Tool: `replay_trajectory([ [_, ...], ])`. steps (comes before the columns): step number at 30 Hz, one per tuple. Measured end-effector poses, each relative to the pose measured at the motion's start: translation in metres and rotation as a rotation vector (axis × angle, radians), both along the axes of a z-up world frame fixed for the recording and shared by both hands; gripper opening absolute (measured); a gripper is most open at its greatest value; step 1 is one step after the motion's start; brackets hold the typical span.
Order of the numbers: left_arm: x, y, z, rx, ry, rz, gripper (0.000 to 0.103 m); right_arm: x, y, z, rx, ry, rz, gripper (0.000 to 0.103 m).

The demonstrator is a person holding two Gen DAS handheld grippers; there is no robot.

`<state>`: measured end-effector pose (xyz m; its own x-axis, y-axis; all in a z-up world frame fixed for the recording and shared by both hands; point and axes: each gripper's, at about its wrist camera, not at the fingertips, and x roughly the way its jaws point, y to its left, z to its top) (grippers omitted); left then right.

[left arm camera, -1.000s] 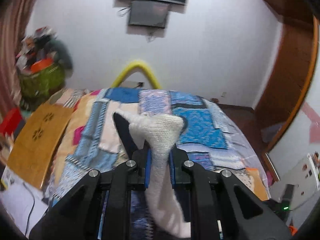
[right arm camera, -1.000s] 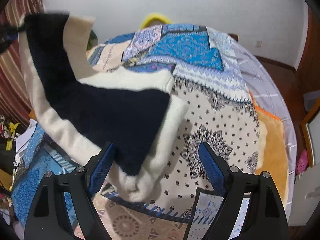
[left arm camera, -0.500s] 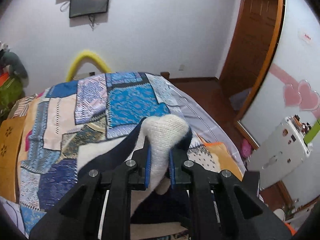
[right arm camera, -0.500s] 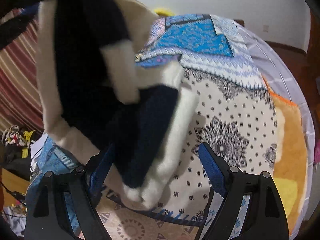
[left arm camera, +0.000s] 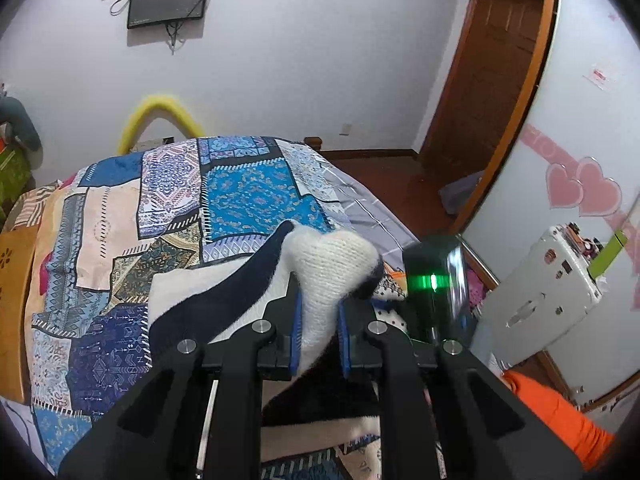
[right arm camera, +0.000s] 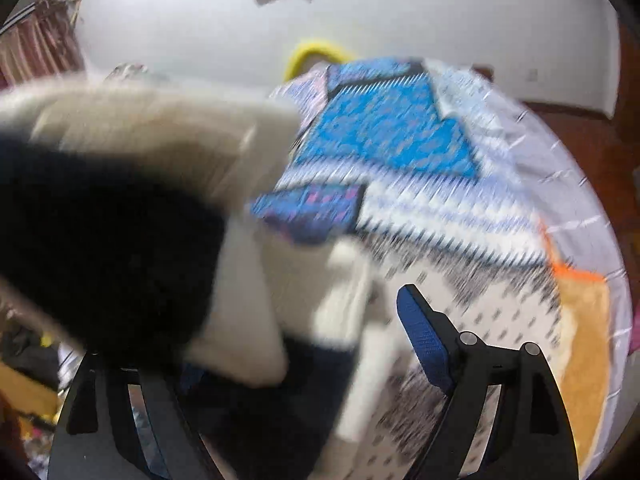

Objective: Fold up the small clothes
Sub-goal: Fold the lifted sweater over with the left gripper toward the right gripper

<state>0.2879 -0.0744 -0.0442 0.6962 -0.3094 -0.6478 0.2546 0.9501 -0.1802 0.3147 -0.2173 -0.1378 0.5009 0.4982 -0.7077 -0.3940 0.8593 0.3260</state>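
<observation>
While one knitted garment, cream with navy bands, bulges up between its two blue pads, the left gripper stays out of nothing: its jaws are clamped on a cream fold, and the rest trails down to the left onto one patchwork bedspread. Seen from the right wrist, the right gripper has its jaws wide apart; the blurred garment seems to hang across the left jaw, while one blue pad stands bare.
</observation>
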Motion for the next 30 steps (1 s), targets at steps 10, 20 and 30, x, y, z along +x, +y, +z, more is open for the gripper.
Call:
replay_trajectory([
  [10,-0.007,-0.022,-0.031,0.012,0.08,-0.097,0.015,-0.005,-0.047,0.03,-0.036,-0.108,-0.164,0.083],
  [20,-0.024,-0.037,-0.066,0.058,0.19,-0.153,0.034,-0.053,-0.074,0.038,-0.011,-0.056,-0.092,0.083],
  [30,-0.059,-0.002,-0.047,0.142,0.11,-0.088,0.075,-0.078,-0.053,0.046,0.073,-0.023,-0.02,0.083],
])
